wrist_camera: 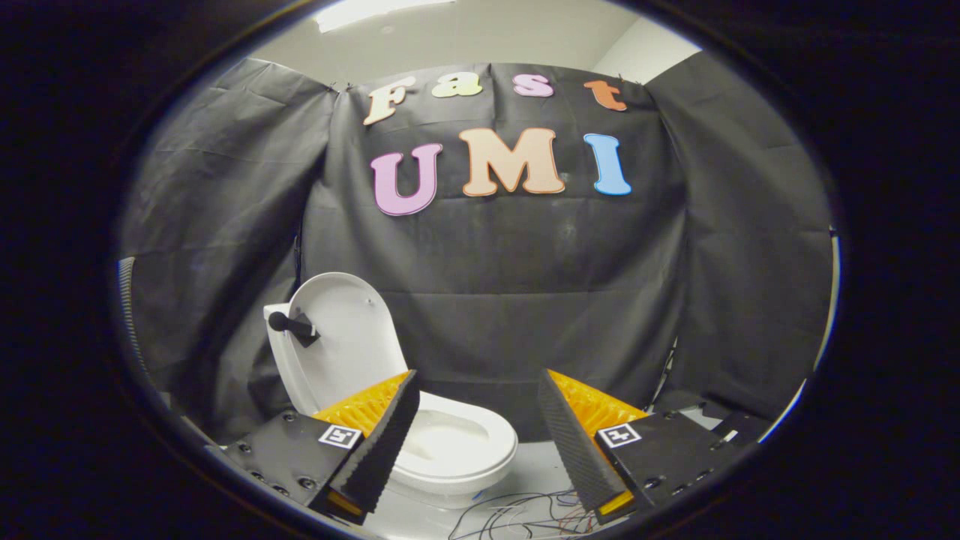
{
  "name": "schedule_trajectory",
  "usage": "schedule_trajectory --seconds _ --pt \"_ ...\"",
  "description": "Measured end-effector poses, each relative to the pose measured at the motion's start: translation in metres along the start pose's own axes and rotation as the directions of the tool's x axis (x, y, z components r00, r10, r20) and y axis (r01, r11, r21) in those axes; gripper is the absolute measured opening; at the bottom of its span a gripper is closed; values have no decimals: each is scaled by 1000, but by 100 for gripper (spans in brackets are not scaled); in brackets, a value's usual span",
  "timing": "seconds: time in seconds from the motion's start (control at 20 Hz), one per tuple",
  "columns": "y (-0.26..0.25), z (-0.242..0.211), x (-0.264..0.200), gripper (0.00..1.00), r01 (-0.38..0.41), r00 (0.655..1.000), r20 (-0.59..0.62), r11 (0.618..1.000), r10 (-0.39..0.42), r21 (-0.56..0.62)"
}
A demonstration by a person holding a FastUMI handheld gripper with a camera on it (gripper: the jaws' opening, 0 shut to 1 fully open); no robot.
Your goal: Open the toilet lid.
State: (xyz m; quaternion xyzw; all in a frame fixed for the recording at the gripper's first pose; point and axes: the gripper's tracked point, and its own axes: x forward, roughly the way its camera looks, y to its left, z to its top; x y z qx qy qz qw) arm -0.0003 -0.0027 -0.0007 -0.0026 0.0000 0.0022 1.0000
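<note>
Lid [346, 337] stands raised against the tank, bowl [457, 442] exposed just beyond the fingers. Gripper [477, 420] spread wide, holding nothing. Task looks done. Best handling now: back straight off, keeping clear of the lid's knob [289, 324] and floor wires [517, 510].

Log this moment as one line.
lid: raised, upright, black handle on it | bowl: uncovered | gripper: open, holding nothing, short of toilet | wires: on floor
</note>
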Motion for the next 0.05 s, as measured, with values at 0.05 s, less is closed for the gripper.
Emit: schedule_trajectory --seconds 0.05 --pt "0 0 0 99 0 1000 1 1000 0 0"
